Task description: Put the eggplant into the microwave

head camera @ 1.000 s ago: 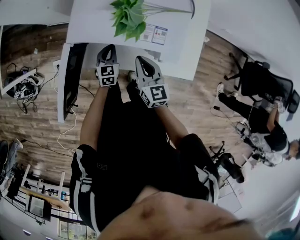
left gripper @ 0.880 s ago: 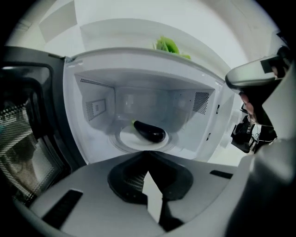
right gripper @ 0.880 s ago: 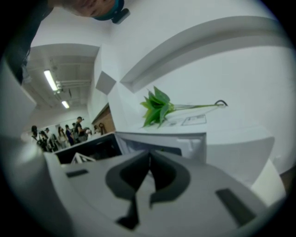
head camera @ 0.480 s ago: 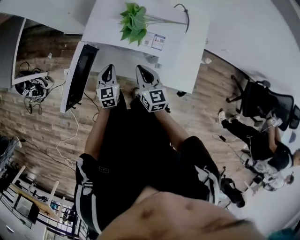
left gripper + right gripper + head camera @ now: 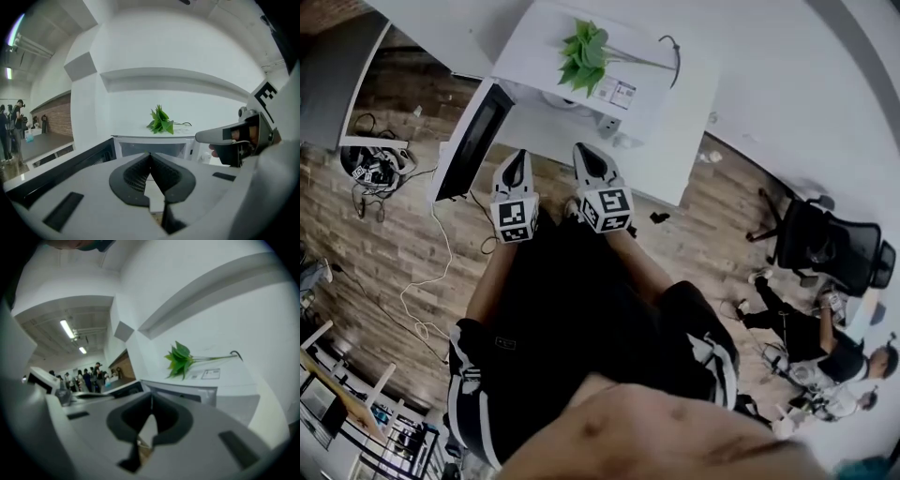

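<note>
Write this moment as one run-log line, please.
left gripper: shut, empty | right gripper: shut, empty | microwave: door open, plant on top | eggplant: not in view

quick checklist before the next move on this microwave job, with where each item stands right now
1. Microwave door open: ok, it stands swung out at the left of the microwave.
2. Eggplant located: not ok, it shows in no view.
3. Left gripper free for a pick: ok, jaws shut with nothing between them.
4. Right gripper free: ok, jaws shut and empty.
5. Cavity clear: cannot tell, the left gripper's own jaws cover part of the opening.
6. Plant clear of the opening: ok, it lies on top of the microwave.
</note>
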A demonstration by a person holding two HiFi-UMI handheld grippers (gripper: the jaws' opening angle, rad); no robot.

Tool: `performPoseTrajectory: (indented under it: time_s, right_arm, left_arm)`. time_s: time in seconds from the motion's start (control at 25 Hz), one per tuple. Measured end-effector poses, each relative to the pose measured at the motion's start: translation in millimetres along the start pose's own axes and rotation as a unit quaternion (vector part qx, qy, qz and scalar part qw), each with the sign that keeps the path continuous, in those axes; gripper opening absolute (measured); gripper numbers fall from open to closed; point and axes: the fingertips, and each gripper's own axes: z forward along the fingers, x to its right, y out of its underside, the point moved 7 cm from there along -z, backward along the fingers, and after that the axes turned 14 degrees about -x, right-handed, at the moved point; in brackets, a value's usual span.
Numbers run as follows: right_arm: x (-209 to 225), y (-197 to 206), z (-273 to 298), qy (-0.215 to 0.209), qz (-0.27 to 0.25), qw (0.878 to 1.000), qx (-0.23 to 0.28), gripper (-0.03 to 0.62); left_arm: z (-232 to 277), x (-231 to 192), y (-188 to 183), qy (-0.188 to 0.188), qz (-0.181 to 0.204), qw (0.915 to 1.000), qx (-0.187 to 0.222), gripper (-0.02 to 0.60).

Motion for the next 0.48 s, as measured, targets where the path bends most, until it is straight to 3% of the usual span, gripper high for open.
performPoseTrajectory:
  time_s: [0.48]
  right_arm:
    - [-35,0,-11,0.006,-0.003,1.000,-0.001,0.032]
  left_arm:
    - [-42,-19,-15,0.012,0.015,0.9989,0.043,0.032]
